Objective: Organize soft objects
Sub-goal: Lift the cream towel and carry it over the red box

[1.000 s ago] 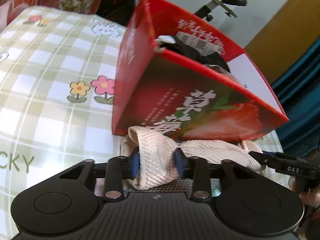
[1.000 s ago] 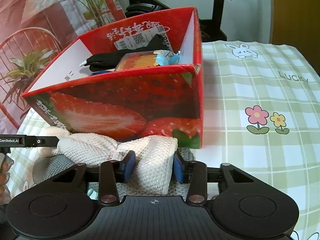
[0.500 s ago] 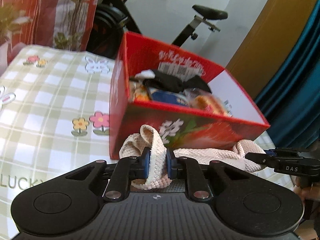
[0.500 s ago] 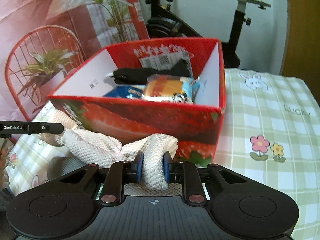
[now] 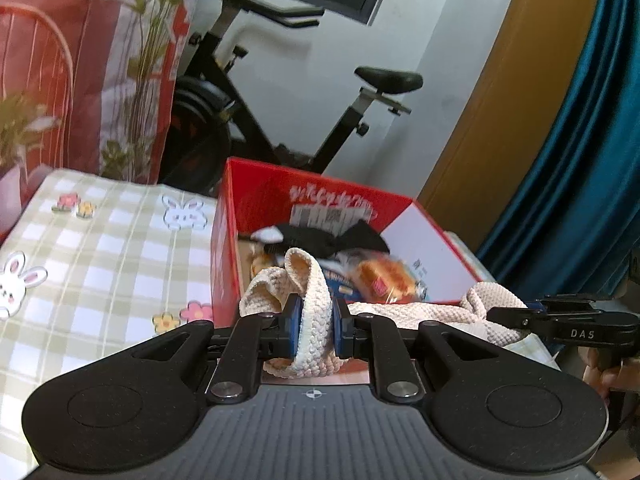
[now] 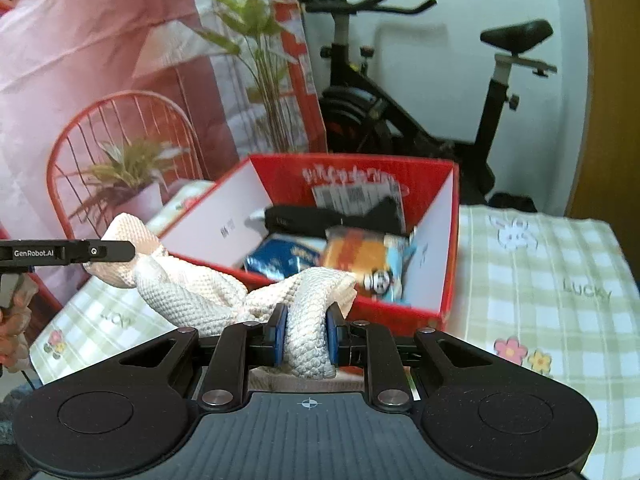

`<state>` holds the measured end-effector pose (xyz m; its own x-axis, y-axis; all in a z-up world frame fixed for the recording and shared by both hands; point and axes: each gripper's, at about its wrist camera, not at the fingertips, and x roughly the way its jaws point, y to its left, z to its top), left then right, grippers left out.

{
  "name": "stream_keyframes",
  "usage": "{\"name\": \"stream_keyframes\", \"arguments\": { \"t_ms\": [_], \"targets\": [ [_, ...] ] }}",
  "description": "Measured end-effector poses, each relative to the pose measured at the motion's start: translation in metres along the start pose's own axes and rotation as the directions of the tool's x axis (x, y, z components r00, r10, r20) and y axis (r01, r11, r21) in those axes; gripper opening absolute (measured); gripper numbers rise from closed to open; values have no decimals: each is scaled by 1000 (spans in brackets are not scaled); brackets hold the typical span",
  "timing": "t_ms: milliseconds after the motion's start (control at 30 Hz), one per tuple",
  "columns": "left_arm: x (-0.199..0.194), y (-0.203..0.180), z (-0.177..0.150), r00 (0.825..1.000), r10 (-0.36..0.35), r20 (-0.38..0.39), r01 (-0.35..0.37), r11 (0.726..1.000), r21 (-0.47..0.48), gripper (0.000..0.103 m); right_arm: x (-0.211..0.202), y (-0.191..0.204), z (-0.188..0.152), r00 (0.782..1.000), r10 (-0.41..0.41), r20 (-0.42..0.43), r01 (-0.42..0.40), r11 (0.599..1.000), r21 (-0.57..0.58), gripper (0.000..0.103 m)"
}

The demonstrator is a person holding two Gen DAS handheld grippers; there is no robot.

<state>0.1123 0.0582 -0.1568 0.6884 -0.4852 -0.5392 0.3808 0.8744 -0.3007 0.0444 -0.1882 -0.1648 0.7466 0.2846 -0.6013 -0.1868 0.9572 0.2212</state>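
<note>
towel up, headed for the box

both grippers clenched on one cream knit towel (image 5: 314, 320), one at each end. left gripper (image 5: 314, 326) pinches a bunched fold btwn its blue pads; right gripper (image 6: 306, 338) does the same w/ the other end. cloth sags btwn them, just in front of the red strawberry box (image 6: 448, 240) and above its near rim.

box sits on the checked tablecloth (image 6: 540, 280); inside it: a black garment (image 6: 332, 216) toward the far wall, snack packets (image 6: 360, 256) nearer.

step in hand, as i read it: carrying the towel to the box. next move prob calls for both ends going fwd past the near rim together, lowering onto the packets, then letting go. watch the sagging middle: it could catch the rim.
</note>
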Motion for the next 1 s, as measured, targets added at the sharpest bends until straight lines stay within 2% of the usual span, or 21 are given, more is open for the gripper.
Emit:
{"name": "stream_keyframes", "arguments": {
  "t_ms": [367, 1000],
  "targets": [
    [0, -8, 17, 999, -13, 47, 12, 1000, 14, 17, -11, -6, 30, 997, -14, 75, 15, 1000, -12, 18],
    [41, -7, 45, 998, 1, 62, -3, 1000, 22, 17, 26, -30, 55, 994, -79, 78, 81, 996, -29, 18]
  ]
}}
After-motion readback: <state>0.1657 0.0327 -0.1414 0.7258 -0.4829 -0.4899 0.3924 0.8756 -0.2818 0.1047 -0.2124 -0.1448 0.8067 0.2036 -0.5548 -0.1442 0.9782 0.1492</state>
